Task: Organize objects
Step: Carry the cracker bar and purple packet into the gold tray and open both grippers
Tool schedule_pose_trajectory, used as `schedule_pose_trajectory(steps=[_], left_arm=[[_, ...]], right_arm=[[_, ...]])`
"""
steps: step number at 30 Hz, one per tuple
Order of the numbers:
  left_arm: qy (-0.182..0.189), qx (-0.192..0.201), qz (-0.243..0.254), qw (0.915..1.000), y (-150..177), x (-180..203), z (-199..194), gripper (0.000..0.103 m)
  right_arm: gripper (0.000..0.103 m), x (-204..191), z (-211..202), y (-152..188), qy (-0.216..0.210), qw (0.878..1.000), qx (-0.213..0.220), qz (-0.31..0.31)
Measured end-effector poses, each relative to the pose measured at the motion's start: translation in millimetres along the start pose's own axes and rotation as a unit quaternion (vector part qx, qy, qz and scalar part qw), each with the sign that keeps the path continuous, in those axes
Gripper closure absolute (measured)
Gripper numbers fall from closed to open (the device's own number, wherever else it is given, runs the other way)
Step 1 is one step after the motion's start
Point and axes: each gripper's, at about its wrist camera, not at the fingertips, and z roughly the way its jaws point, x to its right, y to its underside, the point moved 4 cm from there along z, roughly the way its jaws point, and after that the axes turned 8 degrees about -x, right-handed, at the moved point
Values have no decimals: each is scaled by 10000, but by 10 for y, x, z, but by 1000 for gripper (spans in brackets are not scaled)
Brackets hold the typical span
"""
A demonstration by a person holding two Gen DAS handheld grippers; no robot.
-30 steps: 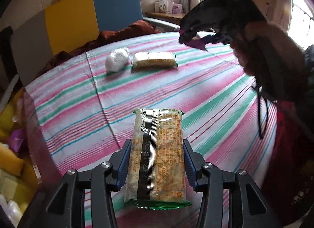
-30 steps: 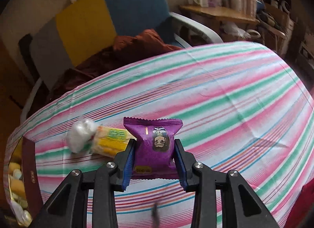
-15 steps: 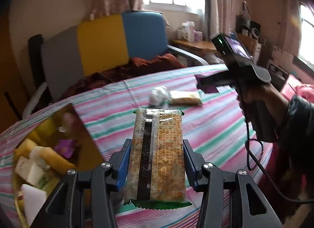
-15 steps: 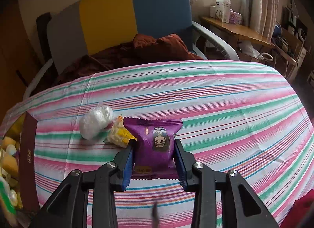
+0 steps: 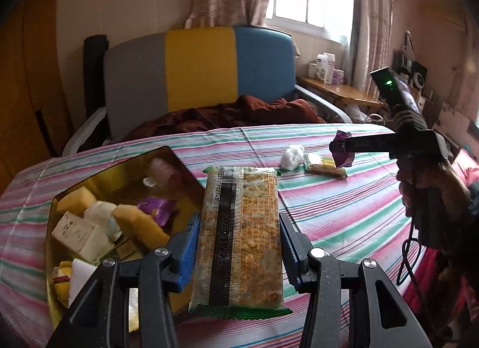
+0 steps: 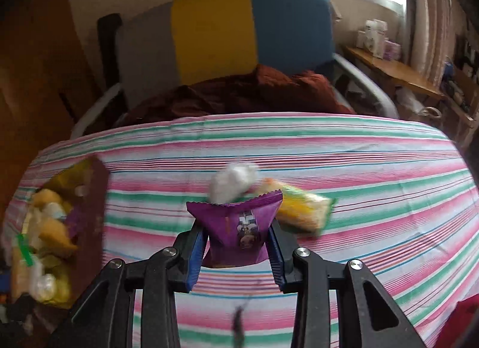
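Left wrist view: left gripper (image 5: 238,246) is clamped across the long sides of the flat cracker pack (image 5: 239,237), held above the striped tablecloth (image 5: 344,213) just beside the gold box (image 5: 60,198); pack looks light, stiff, brittle inside, film slick, so mid-length side grip suits. Right wrist view: right gripper (image 6: 236,253) pinches the purple snack pouch (image 6: 239,228) over the cloth; pouch buckles, so soft and light.

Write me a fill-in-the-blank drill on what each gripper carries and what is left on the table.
The left gripper is shut on a long ___ packet. The right gripper holds a ___ snack packet. A white wad and a yellow packet lie on the ___ tablecloth. The gold box sits to the ___ of the left gripper.

Missing words: cracker; purple; striped; left
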Motion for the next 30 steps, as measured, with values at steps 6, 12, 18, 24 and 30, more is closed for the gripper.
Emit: schedule_pose_trajectory(steps=[6, 12, 18, 24, 30], left_arm=[[-44, 0, -249, 9997, 91, -227, -48, 53], [-57, -15, -557, 9984, 165, -476, -89, 53], [56, -58, -1137, 9935, 197, -906, -143, 53], [232, -133, -1974, 9800, 209, -1464, -167, 53], [334, -40, -2110, 9769, 38, -1593, -148, 53]], right_arm=[[66, -551, -78, 175, -655, 9976, -69, -214], [66, -1118, -70, 390, -1260, 9904, -267, -498], [66, -1592, -62, 602, -1580, 9827, -416, -876], [66, -1889, -49, 722, -1642, 9773, -478, -1253], [64, -2076, -15, 726, -1734, 9734, -505, -1411]])
